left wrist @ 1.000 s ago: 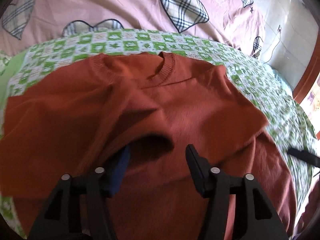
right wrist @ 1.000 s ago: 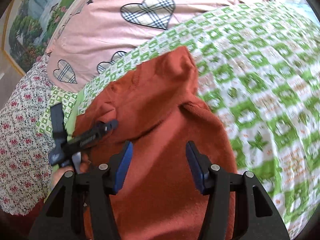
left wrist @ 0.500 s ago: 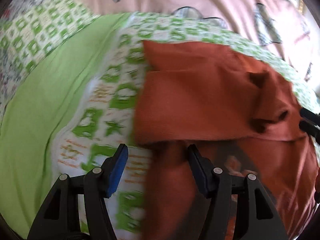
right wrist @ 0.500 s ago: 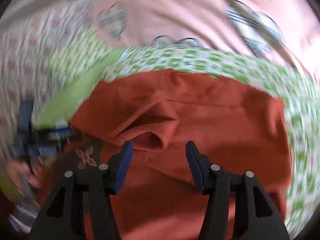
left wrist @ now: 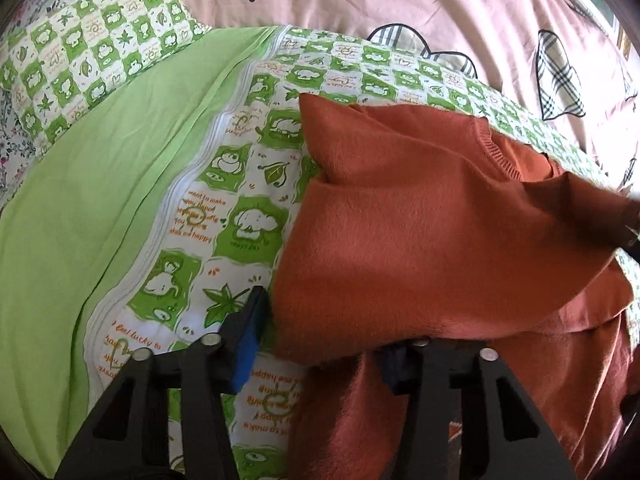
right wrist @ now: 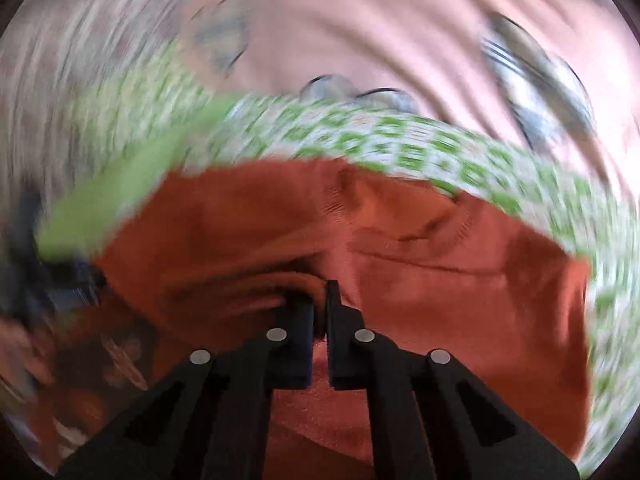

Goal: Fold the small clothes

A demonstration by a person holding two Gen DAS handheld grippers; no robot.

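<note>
A rust-orange knit sweater (left wrist: 440,240) lies on the green-and-white patterned bed cover (left wrist: 248,168), its sleeves folded in over the body. My left gripper (left wrist: 320,320) is open at the sweater's left edge; the folded edge lies between its fingers and covers the right finger. In the blurred right wrist view my right gripper (right wrist: 320,300) is shut on a fold of the sweater (right wrist: 460,280) near the folded sleeve, below the collar (right wrist: 400,216). The left gripper shows dimly at that view's left edge (right wrist: 60,280).
A plain lime-green sheet (left wrist: 100,200) lies left of the patterned cover. A pink quilt with plaid hearts (left wrist: 400,8) is bunched behind the sweater. A patterned pillow (left wrist: 88,52) sits at the far left.
My left gripper swung from over the sweater's middle to its left edge and moved in on the fold. My right gripper swung toward the sweater's middle and closed on the fabric.
</note>
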